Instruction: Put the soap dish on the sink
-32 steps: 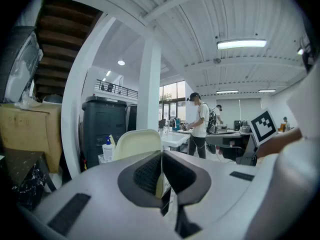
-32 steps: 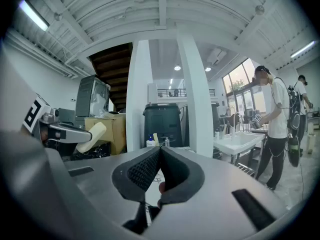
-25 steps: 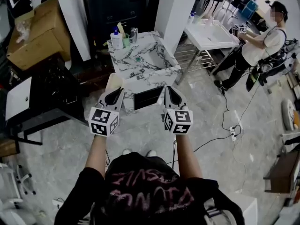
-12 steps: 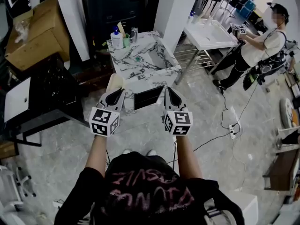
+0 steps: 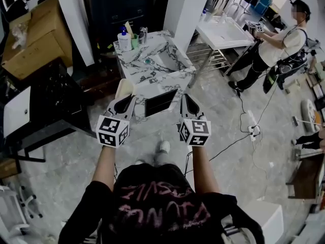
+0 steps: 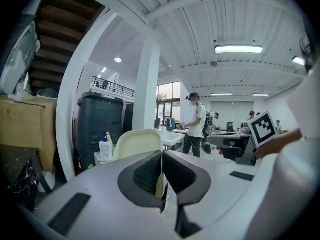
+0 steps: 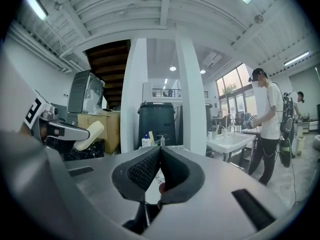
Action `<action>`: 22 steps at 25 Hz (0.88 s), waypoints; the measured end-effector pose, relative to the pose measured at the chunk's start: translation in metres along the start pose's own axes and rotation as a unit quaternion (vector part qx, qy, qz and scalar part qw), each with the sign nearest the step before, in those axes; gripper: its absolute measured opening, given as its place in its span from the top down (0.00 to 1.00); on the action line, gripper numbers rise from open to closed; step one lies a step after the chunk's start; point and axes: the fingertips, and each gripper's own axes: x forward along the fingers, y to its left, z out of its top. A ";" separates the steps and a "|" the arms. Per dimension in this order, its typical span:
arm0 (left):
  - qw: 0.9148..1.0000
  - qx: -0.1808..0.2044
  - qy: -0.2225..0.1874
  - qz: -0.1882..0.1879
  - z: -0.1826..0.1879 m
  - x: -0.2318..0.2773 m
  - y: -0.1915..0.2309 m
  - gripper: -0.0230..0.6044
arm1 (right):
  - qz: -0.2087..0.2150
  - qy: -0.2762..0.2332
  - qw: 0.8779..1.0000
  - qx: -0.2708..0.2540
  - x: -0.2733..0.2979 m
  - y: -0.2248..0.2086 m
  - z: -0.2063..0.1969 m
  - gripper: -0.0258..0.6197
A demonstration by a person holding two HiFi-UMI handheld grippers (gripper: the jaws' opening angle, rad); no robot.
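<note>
My left gripper (image 5: pixel 125 100) is shut on a cream soap dish (image 5: pixel 124 89), whose rim sticks up past the jaws. In the left gripper view the soap dish (image 6: pixel 138 142) rises above the closed left gripper (image 6: pixel 161 158). My right gripper (image 5: pixel 186 100) is shut with nothing in it; in its own view the right gripper (image 7: pixel 160 153) shows pads pressed together, with the soap dish (image 7: pixel 89 135) off to the left. The marble sink (image 5: pixel 161 73) stands ahead of both grippers, a basin in its top. Both grippers hover short of its front edge.
A soap dispenser (image 5: pixel 123 39) and a green cup (image 5: pixel 136 42) stand at the sink's back. A white column (image 5: pixel 184 9) rises behind, a black table (image 5: pixel 48 98) and cardboard box (image 5: pixel 31 39) lie left. At right are a white table (image 5: pixel 227 33), another person (image 5: pixel 277 47), floor cables (image 5: pixel 250 132).
The person has stepped one foot forward and the view has shifted a little toward the sink. Both grippers keep their pose, the left still holding the soap dish.
</note>
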 end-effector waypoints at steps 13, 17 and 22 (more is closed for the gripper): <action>1.000 0.009 0.008 0.000 0.000 0.042 0.022 0.93 | 0.000 -0.008 1.000 0.011 0.051 -0.022 0.000 0.94; 1.000 0.007 0.012 0.007 0.003 0.073 0.037 0.93 | 0.001 -0.006 1.000 0.012 0.085 -0.041 0.003 0.94; 1.000 0.005 0.027 0.005 0.002 0.118 0.053 0.93 | 0.001 0.008 1.000 0.007 0.128 -0.065 0.000 0.94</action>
